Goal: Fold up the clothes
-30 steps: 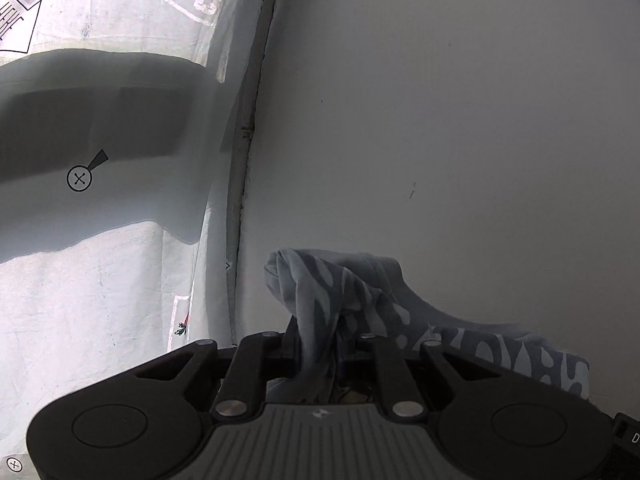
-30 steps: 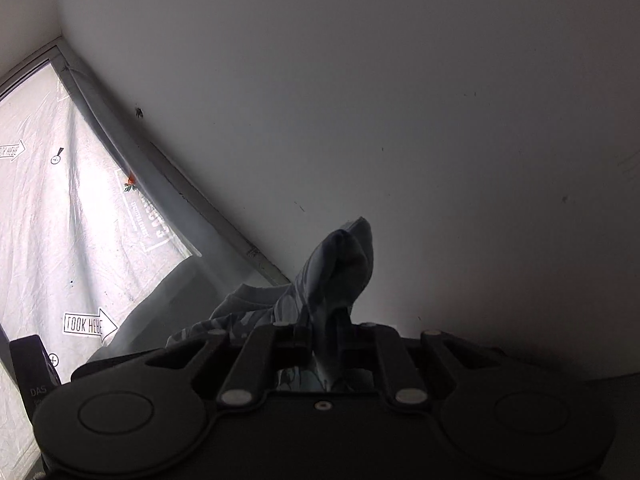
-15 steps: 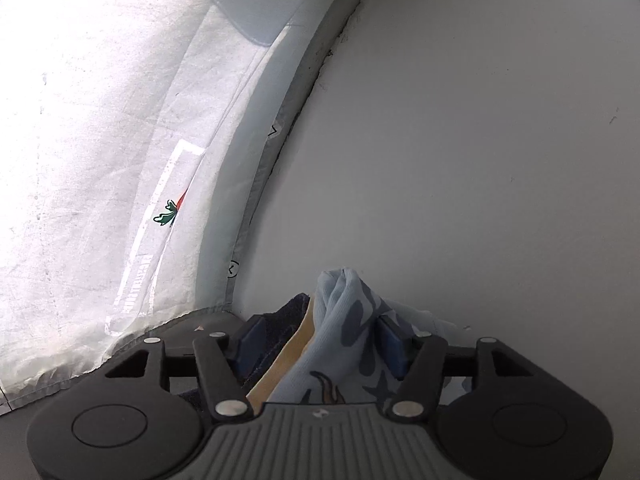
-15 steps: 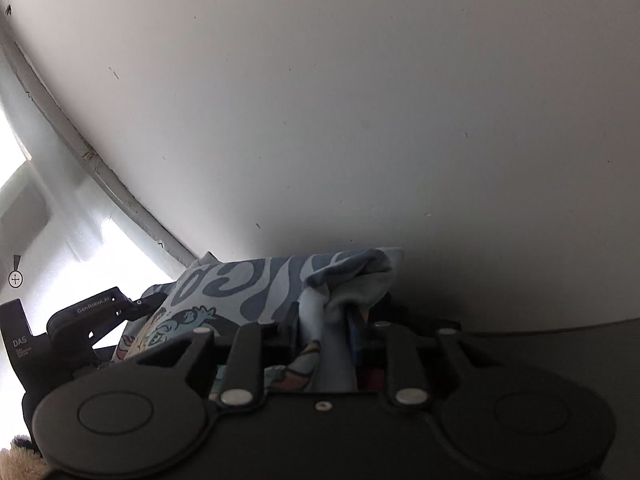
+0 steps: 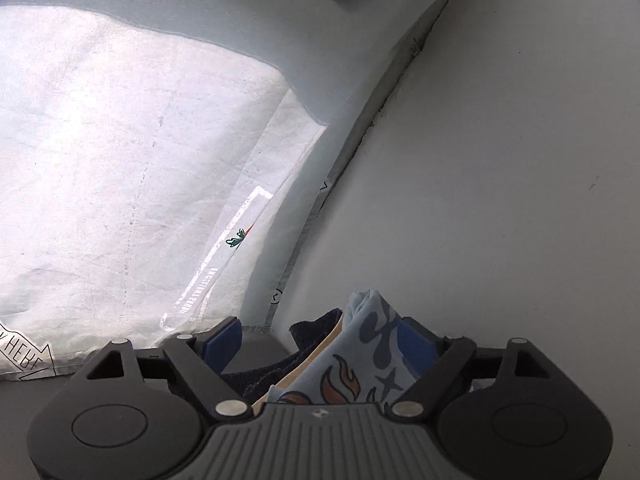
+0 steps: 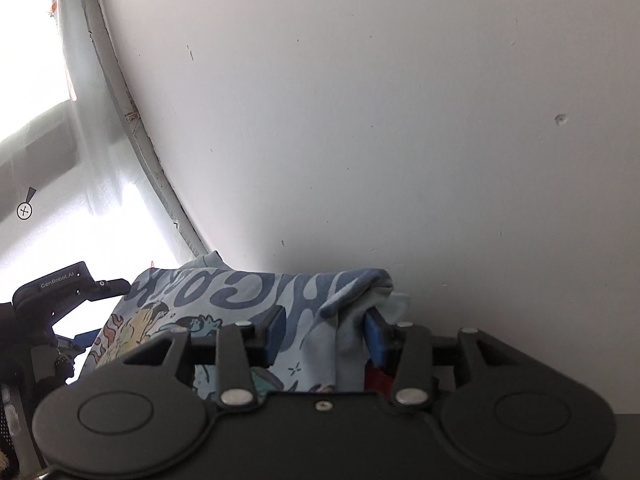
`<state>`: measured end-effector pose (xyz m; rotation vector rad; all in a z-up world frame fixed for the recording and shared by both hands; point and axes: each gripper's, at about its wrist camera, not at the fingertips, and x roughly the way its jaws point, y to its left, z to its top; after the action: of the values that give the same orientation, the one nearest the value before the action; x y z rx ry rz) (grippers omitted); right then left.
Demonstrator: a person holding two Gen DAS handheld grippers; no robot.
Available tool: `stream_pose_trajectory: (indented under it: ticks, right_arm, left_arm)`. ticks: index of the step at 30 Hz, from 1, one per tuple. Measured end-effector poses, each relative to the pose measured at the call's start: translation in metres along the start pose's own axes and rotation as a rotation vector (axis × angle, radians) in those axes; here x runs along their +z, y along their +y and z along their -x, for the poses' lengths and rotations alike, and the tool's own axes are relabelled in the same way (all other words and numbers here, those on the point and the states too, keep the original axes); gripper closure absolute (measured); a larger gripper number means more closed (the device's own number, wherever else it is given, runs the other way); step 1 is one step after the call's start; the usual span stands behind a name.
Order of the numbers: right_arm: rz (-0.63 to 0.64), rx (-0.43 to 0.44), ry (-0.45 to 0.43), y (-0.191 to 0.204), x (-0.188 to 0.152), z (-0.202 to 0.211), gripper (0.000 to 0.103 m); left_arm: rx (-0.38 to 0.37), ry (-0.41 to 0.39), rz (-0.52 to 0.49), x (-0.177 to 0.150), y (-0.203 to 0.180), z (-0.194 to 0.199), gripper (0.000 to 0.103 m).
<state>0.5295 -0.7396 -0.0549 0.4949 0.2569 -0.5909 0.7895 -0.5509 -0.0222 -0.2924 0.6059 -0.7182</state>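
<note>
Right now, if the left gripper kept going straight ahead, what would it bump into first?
Probably the light blue printed garment, bunched between the left gripper's opening jaws. Beyond that stands the white wall, though depth is unclear.

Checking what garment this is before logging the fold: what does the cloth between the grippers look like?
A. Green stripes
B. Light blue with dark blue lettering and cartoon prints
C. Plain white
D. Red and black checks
B: the shirt is light blue, with dark blue letters and cartoon figures on it.
</note>
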Motion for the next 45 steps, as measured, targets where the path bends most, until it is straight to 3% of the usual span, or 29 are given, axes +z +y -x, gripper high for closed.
stream_pose_trajectory:
  ticks: [2, 6, 10, 13, 19, 23, 28, 32, 37, 45]
  right_arm:
    - [0.078, -0.015, -0.047, 0.001, 0.007, 0.016, 0.056]
    - [0.257, -0.02, -0.164, 0.012, 0.015, 0.056, 0.032]
    - [0.309, 0.064, -0.214, 0.023, 0.019, 0.1, 0.013]
    - [0.309, 0.138, -0.232, 0.026, 0.015, 0.136, 0.003]
    - [0.365, 0.294, -0.177, 0.041, -0.007, 0.21, 0.0]
    - [0.415, 0.377, -0.123, 0.062, -0.024, 0.253, 0.0]
    - [0.504, 0.469, -0.12, 0.081, -0.053, 0.317, 0.0]
    - [0.53, 0.539, -0.102, 0.094, -0.082, 0.374, 0.0]
    - [0.494, 0.616, -0.005, 0.112, -0.131, 0.446, 0.0]
    - [0.59, 0.706, 0.092, 0.133, -0.202, 0.553, 0.0]
  left_arm:
    - [0.018, -0.051, -0.007, -0.002, -0.007, 0.045, 0.013]
    - [0.11, -0.155, -0.098, -0.019, -0.027, 0.14, 0.005]
    - [0.227, -0.246, -0.102, -0.049, -0.045, 0.234, 0.0]
    - [0.272, -0.331, -0.102, -0.074, -0.052, 0.31, 0.0]
    - [0.386, -0.424, -0.166, -0.118, -0.071, 0.433, 0.0]
    - [0.475, -0.435, -0.194, -0.146, -0.078, 0.485, 0.0]
    - [0.591, -0.437, -0.211, -0.187, -0.076, 0.54, 0.0]
    - [0.617, -0.4, -0.162, -0.224, -0.063, 0.595, 0.0]
    - [0.666, -0.325, -0.112, -0.268, -0.043, 0.667, 0.0]
    - [0.725, -0.25, -0.038, -0.343, -0.026, 0.761, 0.0]
